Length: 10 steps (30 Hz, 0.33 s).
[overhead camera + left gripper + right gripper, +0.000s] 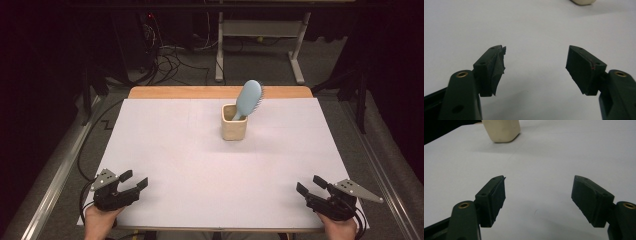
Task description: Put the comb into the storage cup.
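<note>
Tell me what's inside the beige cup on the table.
A light blue hairbrush stands in the beige cup, handle down, its head with the bristles leaning out to the right above the rim. The cup's wall hides the lower handle and whatever else may lie at the bottom.

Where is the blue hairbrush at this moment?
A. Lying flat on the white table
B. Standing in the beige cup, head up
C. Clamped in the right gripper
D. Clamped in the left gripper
B: the blue hairbrush stands handle-down in the beige cup, leaning right, while the left gripper and right gripper sit open and empty at the near edge.
</note>
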### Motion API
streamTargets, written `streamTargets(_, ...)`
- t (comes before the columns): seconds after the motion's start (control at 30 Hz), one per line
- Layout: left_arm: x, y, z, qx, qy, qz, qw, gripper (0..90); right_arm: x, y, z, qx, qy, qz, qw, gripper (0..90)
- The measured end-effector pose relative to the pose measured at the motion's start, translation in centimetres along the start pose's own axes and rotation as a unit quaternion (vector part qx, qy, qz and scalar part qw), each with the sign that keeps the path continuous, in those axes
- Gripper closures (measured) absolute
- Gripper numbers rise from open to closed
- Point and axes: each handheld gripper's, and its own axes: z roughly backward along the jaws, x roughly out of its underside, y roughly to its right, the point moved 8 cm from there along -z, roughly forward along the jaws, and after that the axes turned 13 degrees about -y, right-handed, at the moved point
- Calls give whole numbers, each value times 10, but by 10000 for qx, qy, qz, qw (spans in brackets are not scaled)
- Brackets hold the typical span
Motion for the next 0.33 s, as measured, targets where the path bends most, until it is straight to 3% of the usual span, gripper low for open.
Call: streamTargets(0.33,0,0,-2,-3,-51,-6,10000,316,2,-2,1,20,-9,130,9999,279)
